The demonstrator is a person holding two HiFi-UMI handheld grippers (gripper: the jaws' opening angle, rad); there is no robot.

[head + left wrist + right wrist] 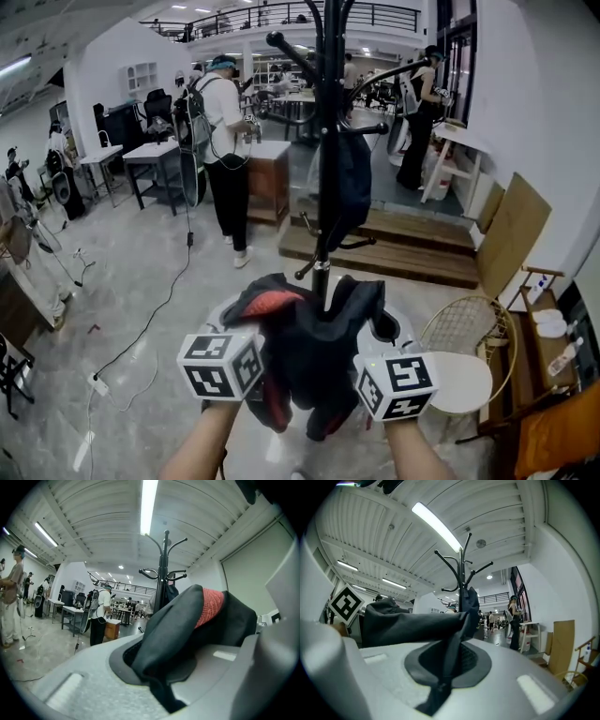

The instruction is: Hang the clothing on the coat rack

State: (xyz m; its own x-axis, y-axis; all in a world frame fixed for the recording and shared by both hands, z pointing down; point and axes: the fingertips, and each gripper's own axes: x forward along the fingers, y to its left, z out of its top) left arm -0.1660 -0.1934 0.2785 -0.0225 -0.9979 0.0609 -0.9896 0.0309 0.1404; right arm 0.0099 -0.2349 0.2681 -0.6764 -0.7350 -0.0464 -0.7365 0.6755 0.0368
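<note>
Clamping the dark jacket (314,342) by two edges, the left gripper (255,339) and right gripper (367,349) hold it stretched nine-to-three, with the coat rack (327,178) upright at twelve o'clock just beyond, equally near both.

Grey glossy floor (141,272): carries whole scene.
- Black metal coat rack (327,141): upright at centre, foot hidden. Dark navy garment (352,187) hangs from one hook.
- Low brown wooden step platform (412,246): on floor just behind rack.
- White power strip (97,382): lower left, with thin black cable (161,305) leading away across floor.
- Small round white table (466,382): at right, just beside round gold wire-mesh frame (467,328).
- Brown wooden cabinet (270,178) and white tables (150,152): further back.
</note>
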